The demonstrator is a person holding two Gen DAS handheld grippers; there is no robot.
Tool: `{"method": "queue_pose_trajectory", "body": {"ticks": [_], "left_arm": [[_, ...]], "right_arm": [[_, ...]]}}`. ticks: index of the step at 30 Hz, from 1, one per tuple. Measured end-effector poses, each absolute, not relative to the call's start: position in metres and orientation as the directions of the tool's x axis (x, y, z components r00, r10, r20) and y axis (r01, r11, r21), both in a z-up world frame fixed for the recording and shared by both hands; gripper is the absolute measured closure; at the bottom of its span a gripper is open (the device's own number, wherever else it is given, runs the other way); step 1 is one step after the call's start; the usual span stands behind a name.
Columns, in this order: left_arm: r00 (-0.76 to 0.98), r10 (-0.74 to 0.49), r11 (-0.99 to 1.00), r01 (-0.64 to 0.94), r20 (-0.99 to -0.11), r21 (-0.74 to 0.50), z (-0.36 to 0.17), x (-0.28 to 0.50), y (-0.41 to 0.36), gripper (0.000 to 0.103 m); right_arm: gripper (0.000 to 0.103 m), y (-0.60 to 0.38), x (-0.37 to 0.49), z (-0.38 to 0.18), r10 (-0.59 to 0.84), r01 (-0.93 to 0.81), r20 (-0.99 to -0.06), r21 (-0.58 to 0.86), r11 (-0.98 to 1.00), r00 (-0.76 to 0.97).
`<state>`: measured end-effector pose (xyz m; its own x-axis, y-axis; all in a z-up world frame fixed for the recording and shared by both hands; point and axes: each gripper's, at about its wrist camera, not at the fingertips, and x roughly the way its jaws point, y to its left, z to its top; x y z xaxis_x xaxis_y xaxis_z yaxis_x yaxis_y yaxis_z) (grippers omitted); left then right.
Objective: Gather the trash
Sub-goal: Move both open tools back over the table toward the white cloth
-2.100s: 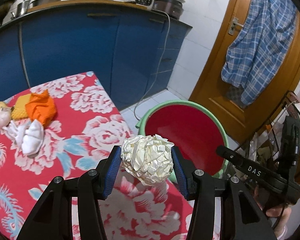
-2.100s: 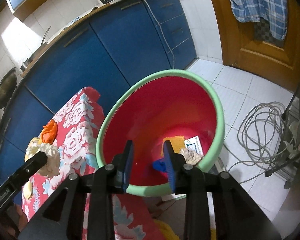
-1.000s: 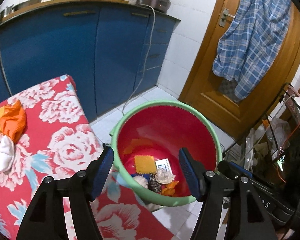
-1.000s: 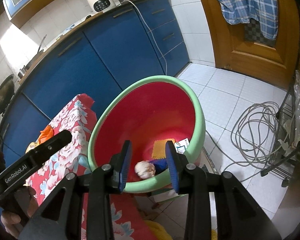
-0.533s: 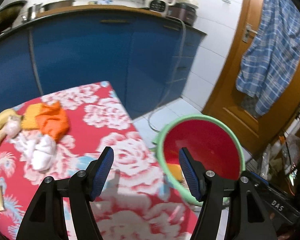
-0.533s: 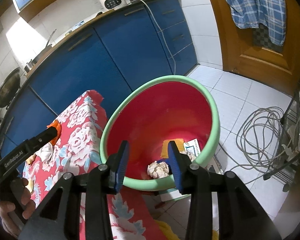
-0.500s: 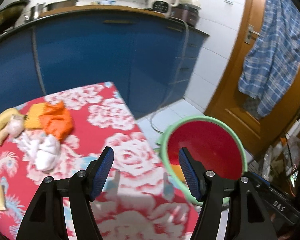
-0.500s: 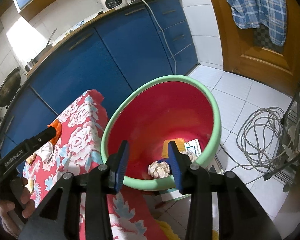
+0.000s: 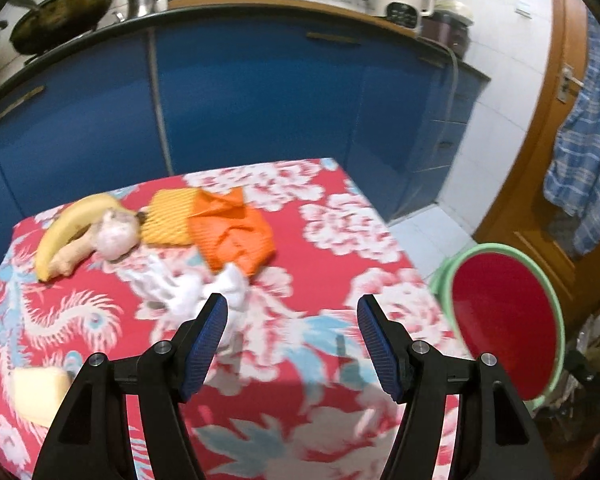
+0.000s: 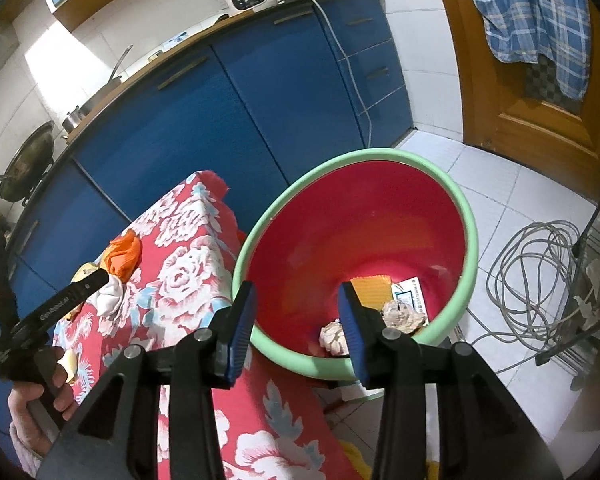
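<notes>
Left gripper (image 9: 292, 316) jaws wide (empty) over the white tissue (image 9: 196, 288) — right gripper (image 10: 296, 308) jaws just widening, empty, above the bucket (image 10: 470, 216).

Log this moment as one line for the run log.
left gripper: open, empty, over table | right gripper: jaws just opening, empty, over bin | tissue, orange wrapper left on table
</notes>
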<state>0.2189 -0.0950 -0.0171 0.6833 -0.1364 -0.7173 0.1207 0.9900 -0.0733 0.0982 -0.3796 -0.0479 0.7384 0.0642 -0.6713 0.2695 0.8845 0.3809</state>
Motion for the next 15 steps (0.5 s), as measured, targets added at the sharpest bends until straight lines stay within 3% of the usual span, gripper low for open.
{"method": "queue_pose_trajectory", "body": {"ticks": [8,15], "left_arm": [[0.687,-0.02,1.0,0.019,-0.726,-0.009,-0.034,0.236,-0.068,0.034],[0.652,-0.015,0.998,-0.032,-0.758,-0.047,-0.054,0.249,-0.047,0.034]], "right_arm": [[0.059,-0.363,0.11,-0.044,0.087,0.234,-0.674,0.37,0.899,0.734],[0.059,-0.347,0.122,-0.038,0.111,0.189,-0.676,0.354,0.916,0.728]]}}
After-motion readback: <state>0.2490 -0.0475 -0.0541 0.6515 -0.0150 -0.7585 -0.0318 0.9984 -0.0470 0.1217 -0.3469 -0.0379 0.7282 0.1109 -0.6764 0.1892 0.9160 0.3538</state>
